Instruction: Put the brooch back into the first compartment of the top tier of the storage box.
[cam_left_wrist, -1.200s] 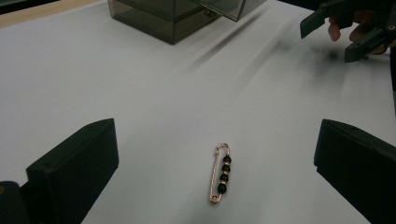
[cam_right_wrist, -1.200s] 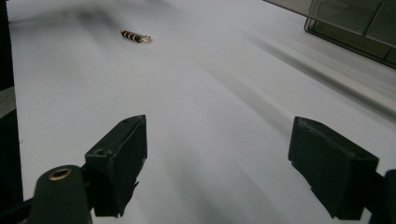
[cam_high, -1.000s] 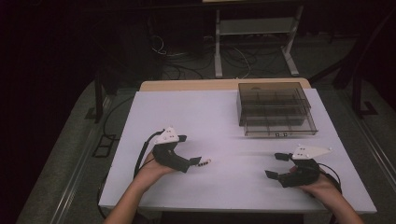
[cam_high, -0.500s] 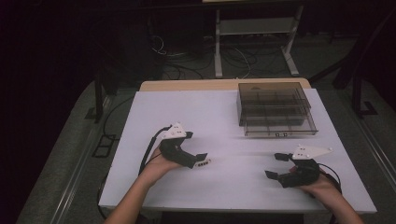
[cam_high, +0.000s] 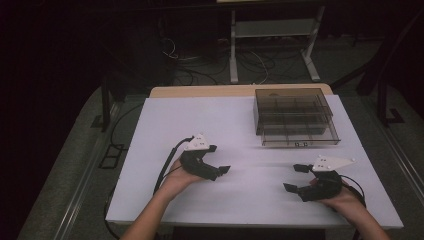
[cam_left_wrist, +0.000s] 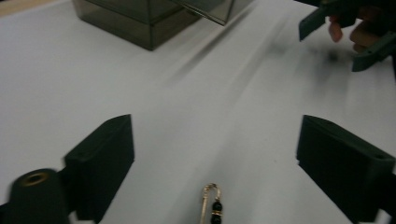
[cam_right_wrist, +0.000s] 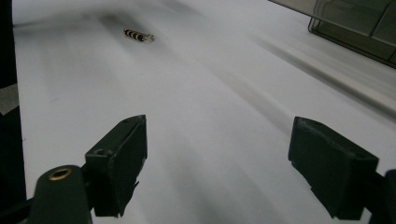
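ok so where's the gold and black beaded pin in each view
High view: too small to tell, by the left gripper, whose jaws have just been closing.
Left gripper view: the pin lies bottom centre, between the open jaws, untouched.
Right gripper view: pin upper left.
Shared landmark: smoky compartment box.

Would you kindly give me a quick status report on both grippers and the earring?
Left hand-held gripper open, jaws just closing around earring, not gripping. Right hand-held gripper open, holding nothing. Box well off.

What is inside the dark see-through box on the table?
The box shows dividers making compartments, and nothing inside them stands out from the high view. Its smoky walls and the dim light could hide something small.
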